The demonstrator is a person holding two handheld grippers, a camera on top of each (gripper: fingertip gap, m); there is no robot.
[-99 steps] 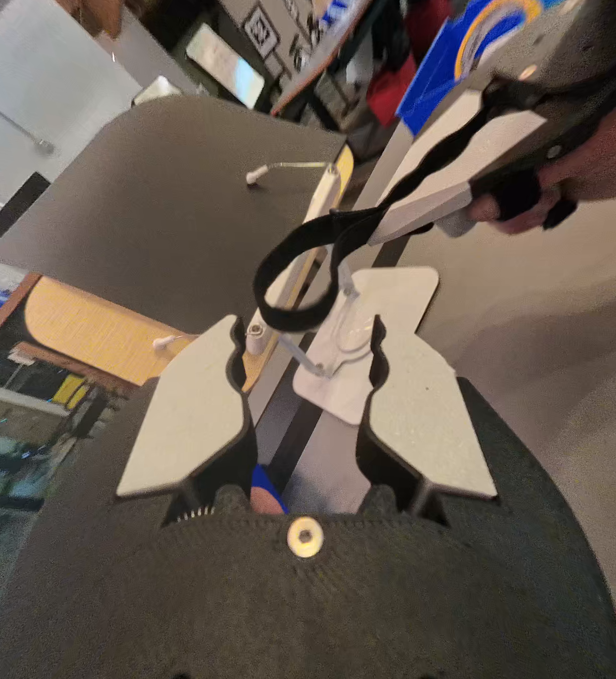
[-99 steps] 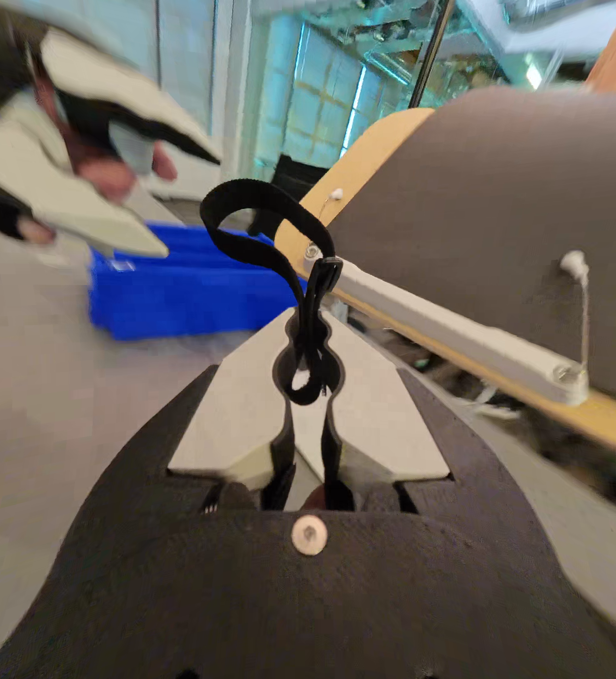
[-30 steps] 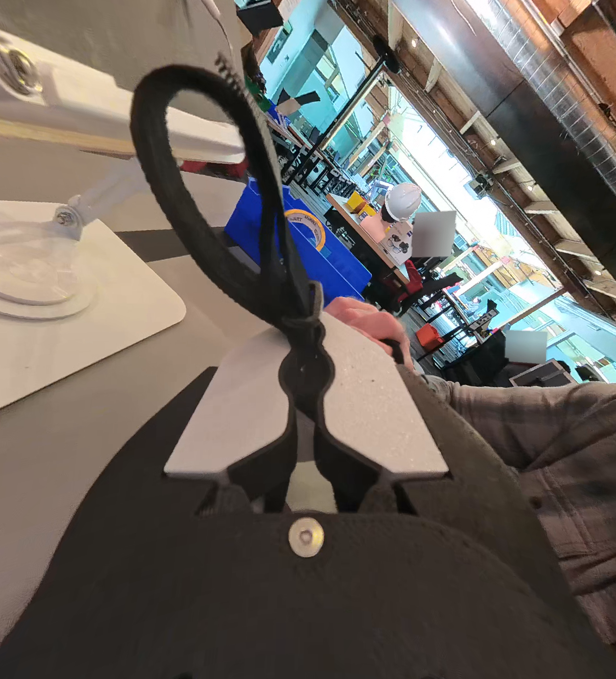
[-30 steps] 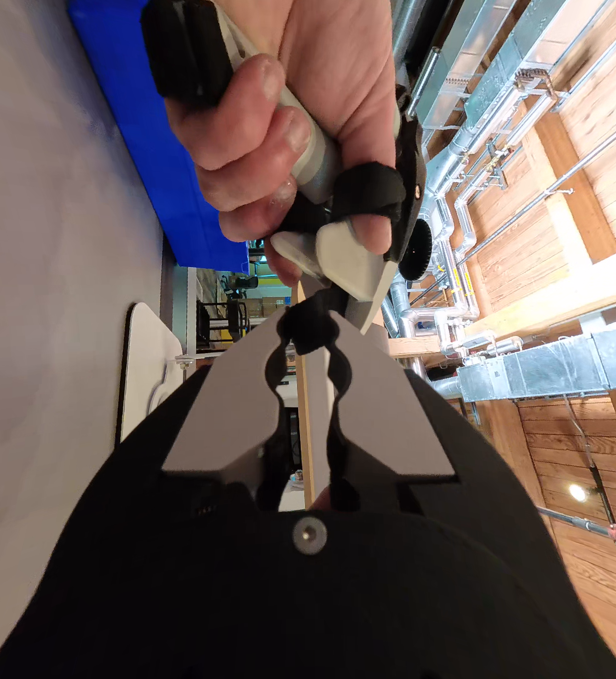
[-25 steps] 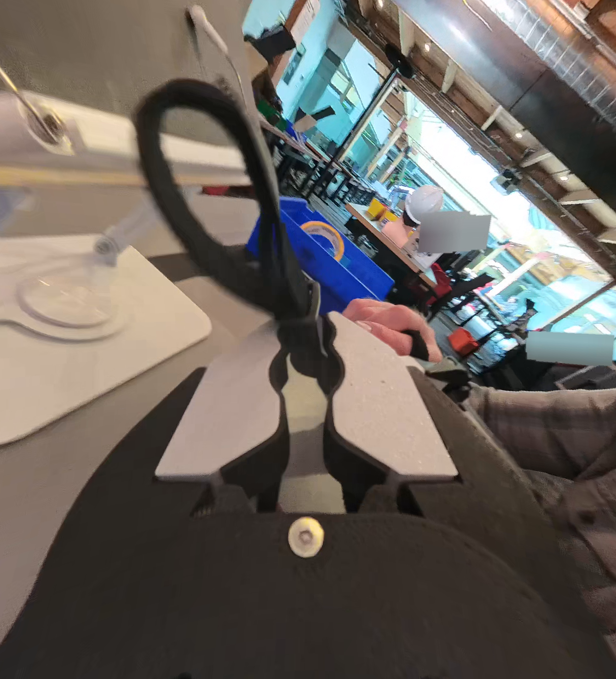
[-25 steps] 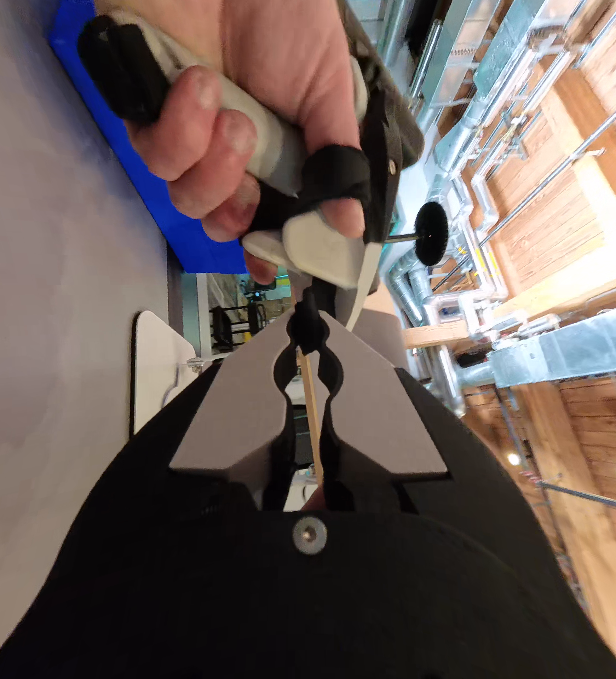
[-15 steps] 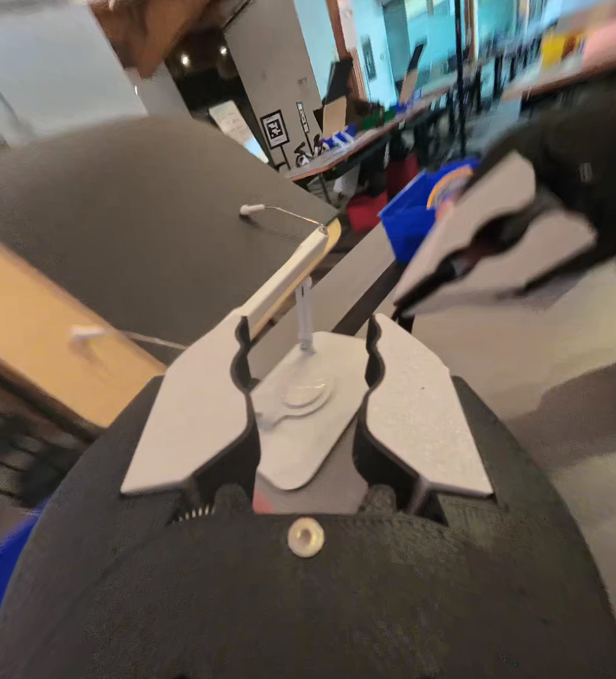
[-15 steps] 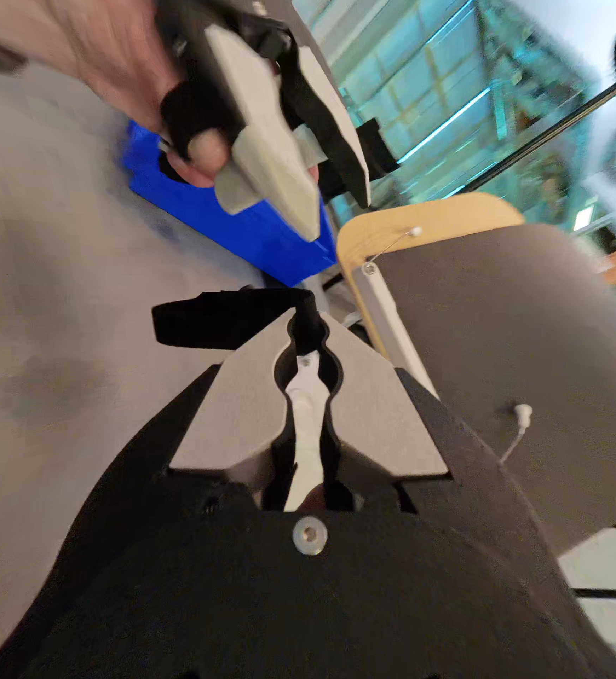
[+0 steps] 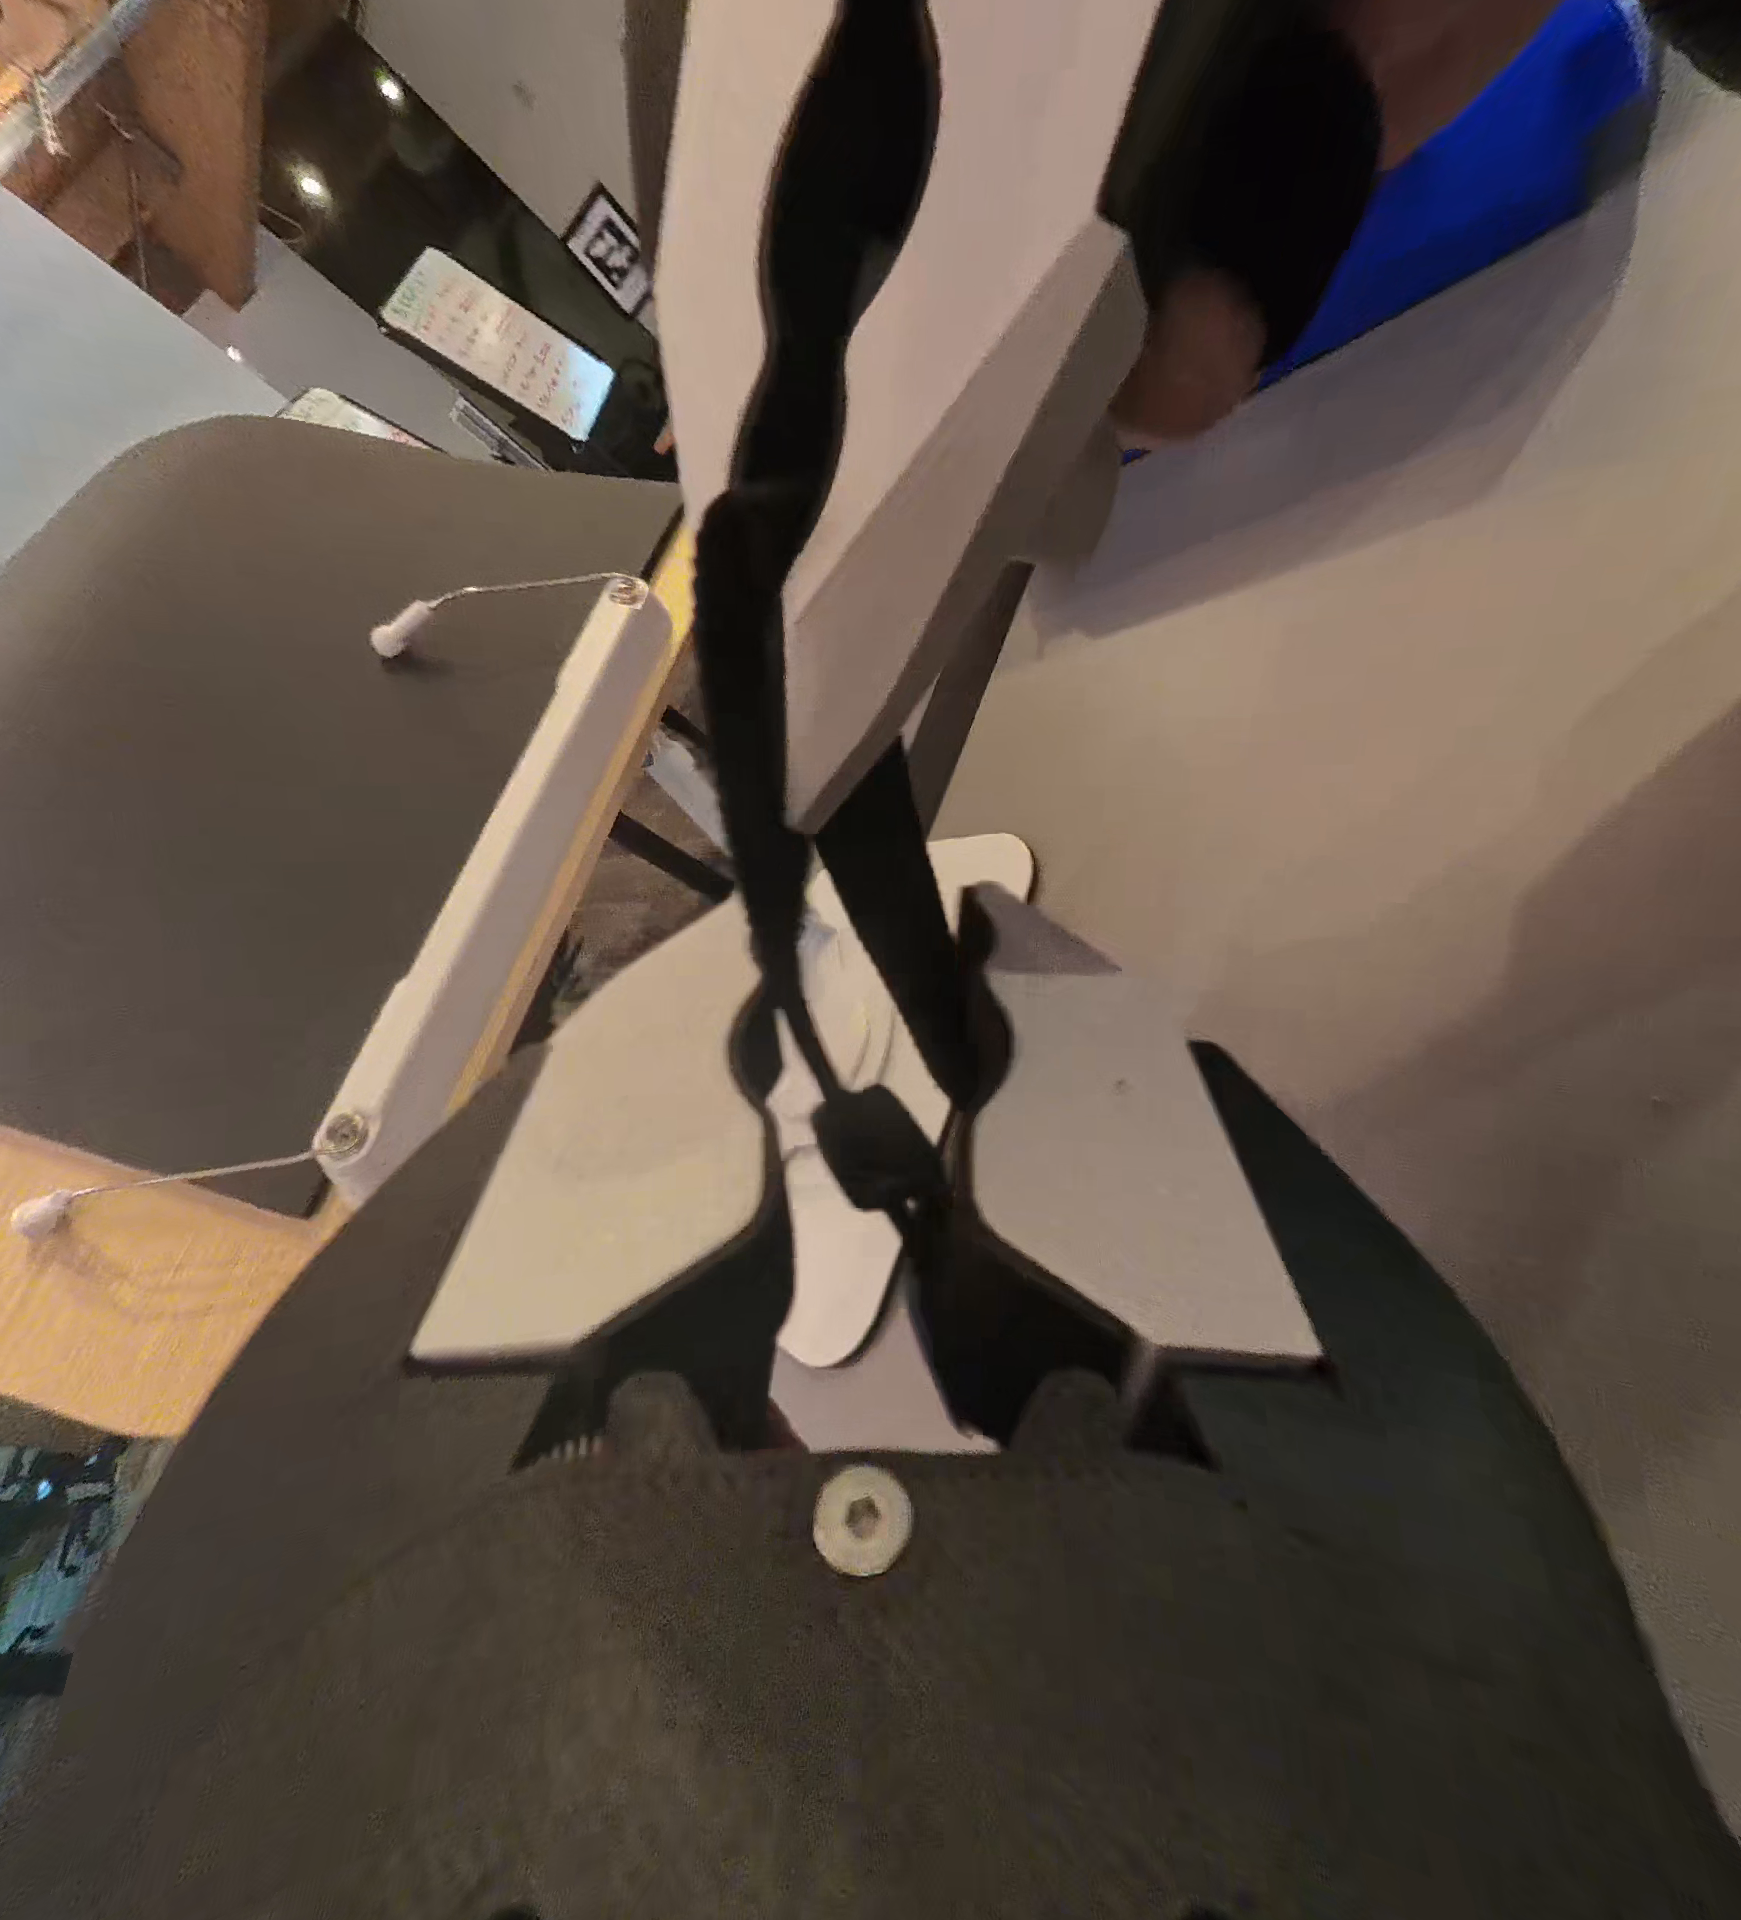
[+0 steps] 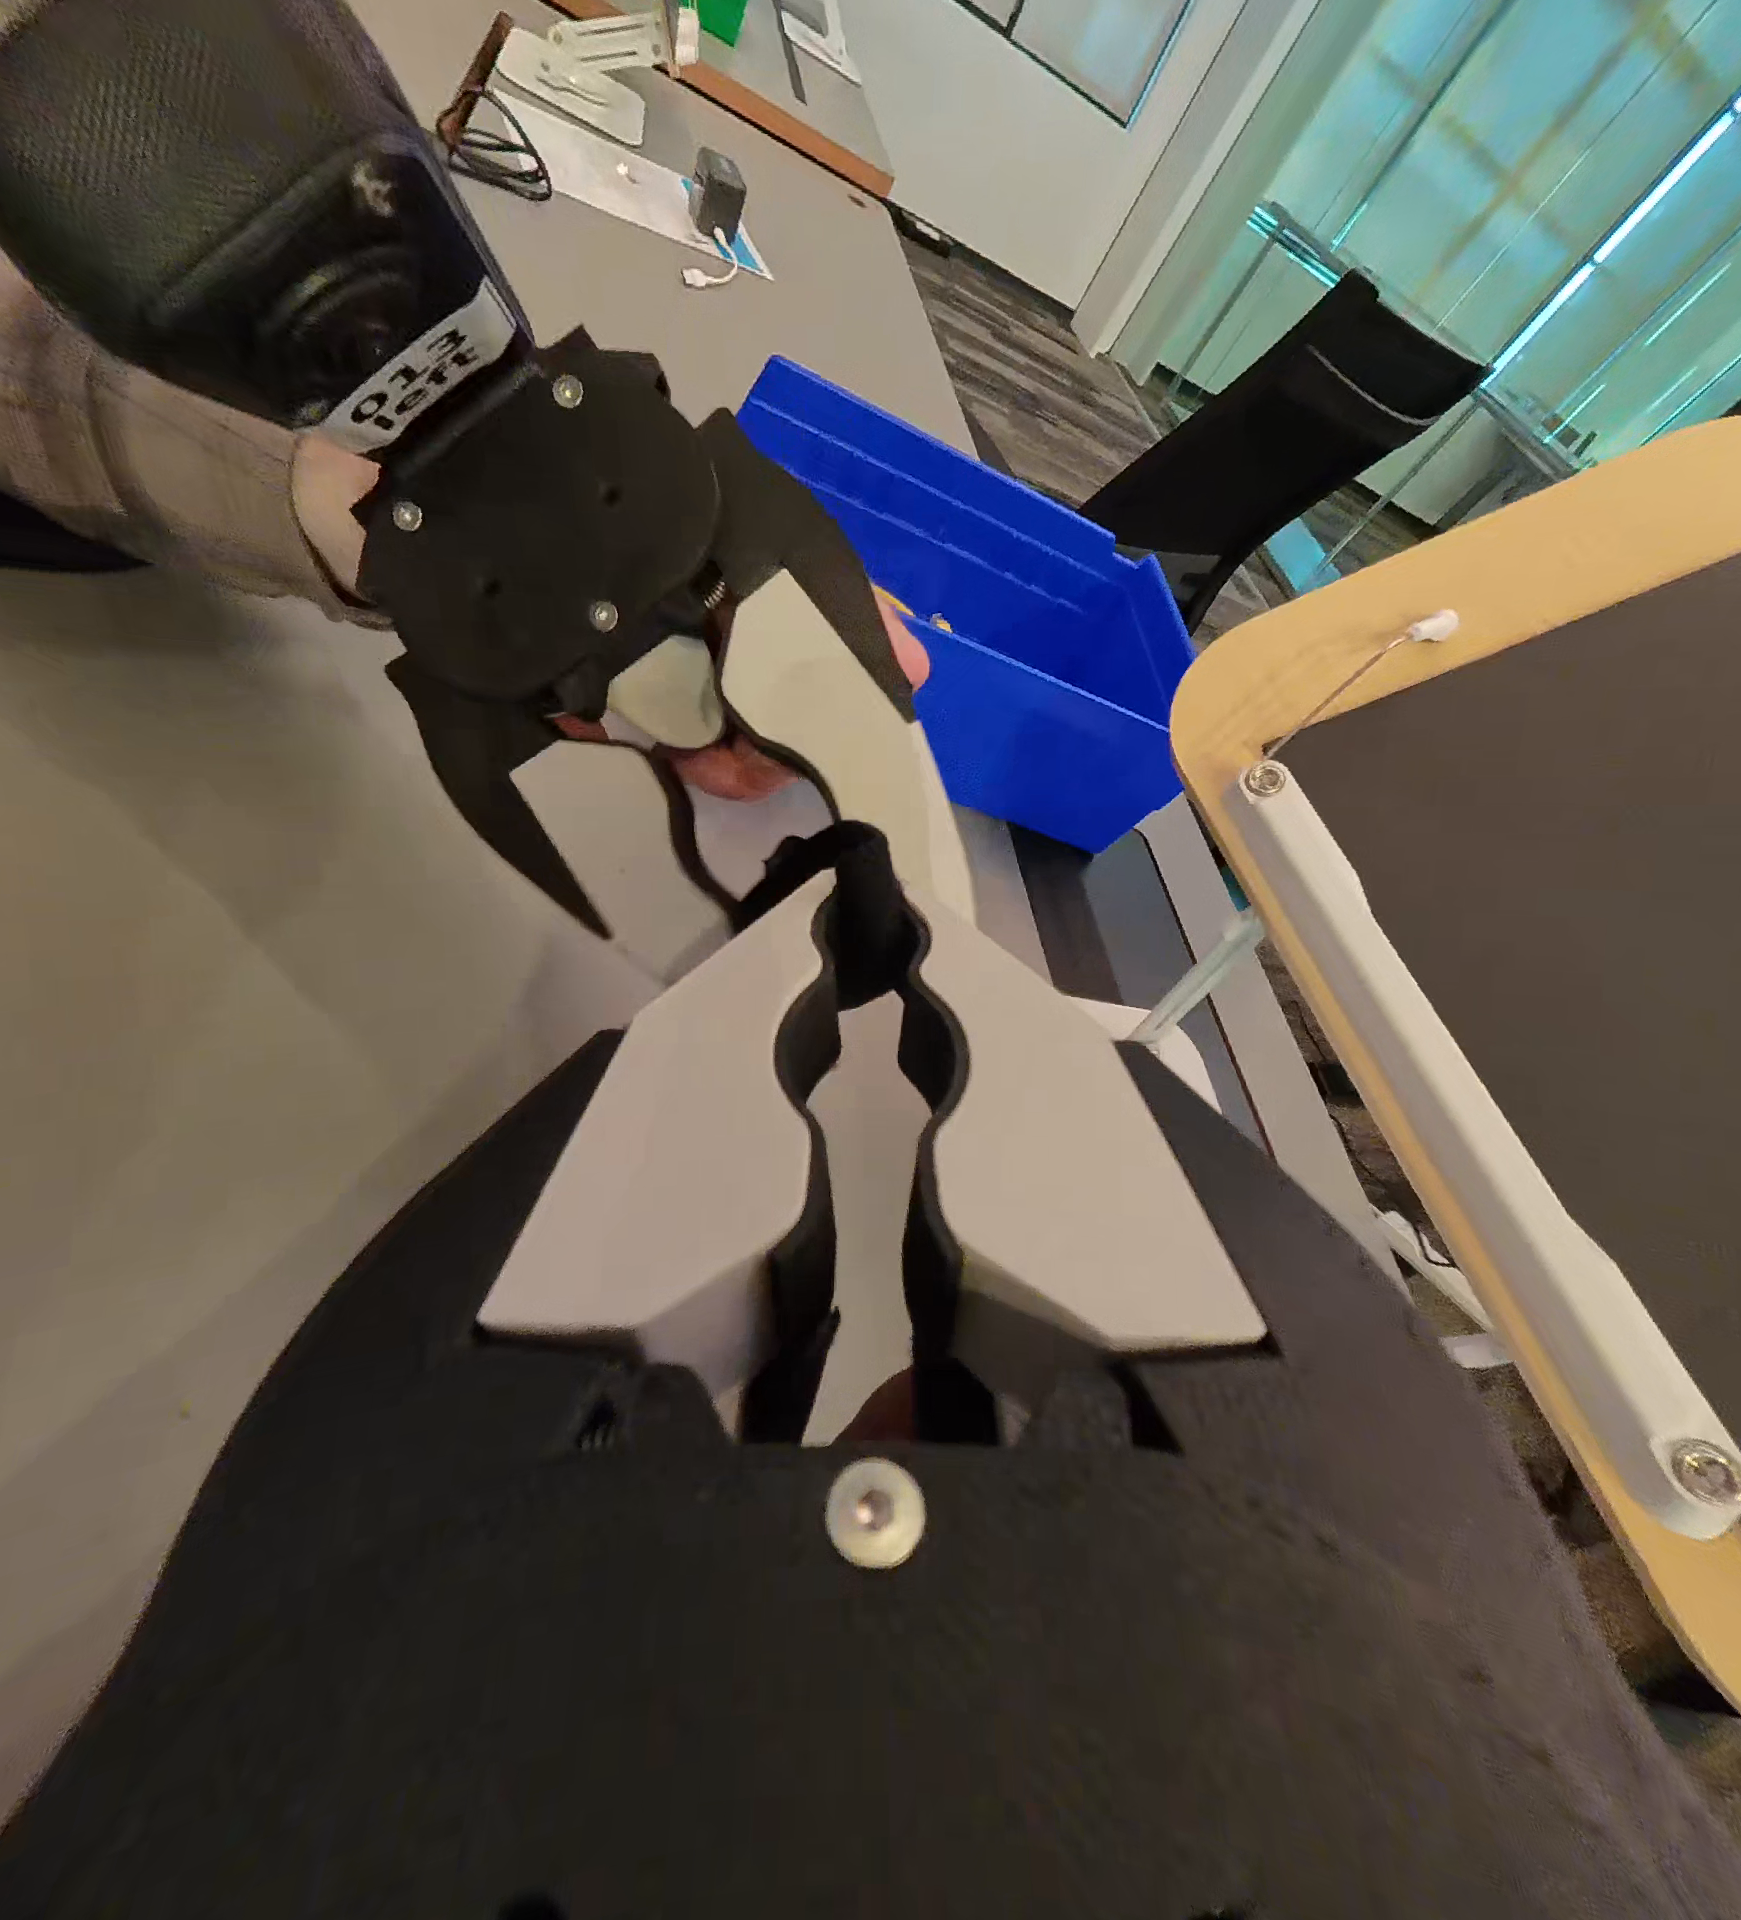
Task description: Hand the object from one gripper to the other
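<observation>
Right wrist view shows the right gripper (image 10: 871, 935) pinched tight on a black strap (image 10: 861, 914) at its fingertips, above the grey table (image 10: 170, 935). Opposite, the left gripper (image 10: 741, 831) has its fingers spread wide around the strap's far end. Left wrist view has the strap (image 9: 752, 727) hanging down between those open fingers, its end dangling inside the gap. A blue bin (image 10: 1011, 665) sits near the table's far edge, beside a dark board (image 10: 1624, 935).

A black fabric strap (image 10: 861, 914) is seen against pale grey tool fingers (image 10: 1074, 1174) set in black housings. A plain grey desk (image 10: 170, 935), a bright blue plastic bin (image 10: 1011, 665) and a grey plaid sleeve (image 10: 66, 416) are shown.
</observation>
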